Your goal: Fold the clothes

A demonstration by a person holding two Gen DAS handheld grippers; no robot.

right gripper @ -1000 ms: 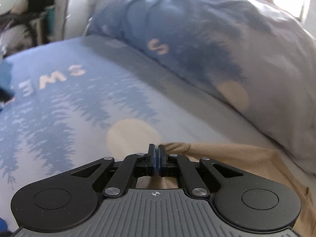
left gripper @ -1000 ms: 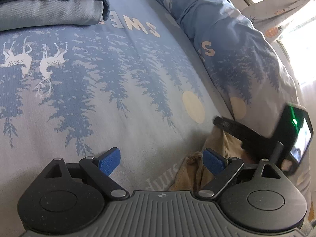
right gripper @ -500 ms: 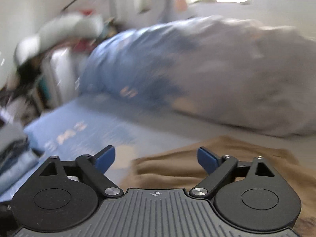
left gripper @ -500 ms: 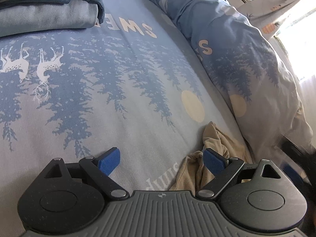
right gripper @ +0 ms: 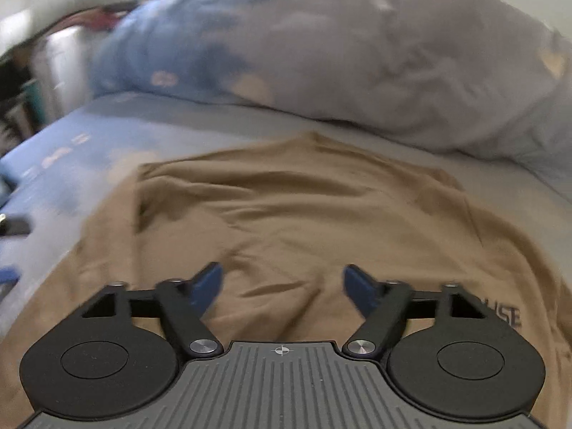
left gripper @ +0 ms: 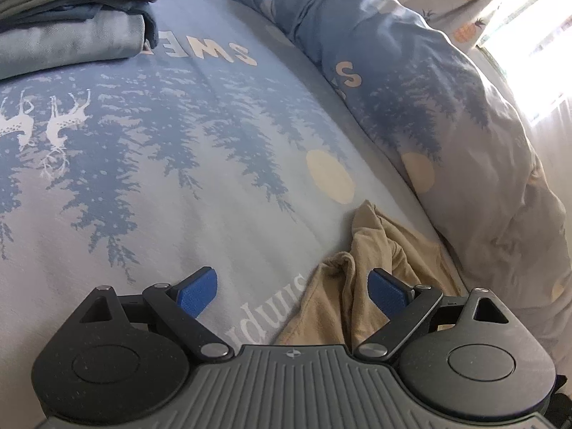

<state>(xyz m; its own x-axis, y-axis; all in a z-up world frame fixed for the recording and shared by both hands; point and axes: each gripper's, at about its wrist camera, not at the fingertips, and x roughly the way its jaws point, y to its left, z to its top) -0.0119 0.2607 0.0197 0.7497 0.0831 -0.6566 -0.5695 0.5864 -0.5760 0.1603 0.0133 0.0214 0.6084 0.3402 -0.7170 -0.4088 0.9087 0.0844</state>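
Starting at the nine o'clock side of the left wrist view, the stack of folded grey and blue garments (left gripper: 68, 32) rests at about eleven o'clock on the pale blue bedsheet printed with dark pines, white deer and cream discs (left gripper: 200, 164). The left gripper (left gripper: 293, 291) is released, its blue-padded jaws spread wide and holding nothing; it lies low and near level over the sheet, with the bunched edge of the tan cotton T-shirt (left gripper: 361, 286) touching or just beside its right pad at about four o'clock. At two o'clock lies the bulky blue-and-grey quilt in matching print (left gripper: 447, 114). In the right wrist view, blurred by motion, the T-shirt (right gripper: 296, 221) lies spread but creased across the centre, dark lettering at its four o'clock edge. The right gripper (right gripper: 282, 284) is likewise released and empty, angled slightly downward above the cloth. The step in hand appears to be flattening the shirt before the first fold: each claw should probably take a single layer at an outer edge, then draw apart evenly so the bunched side opens without dragging the sheet.
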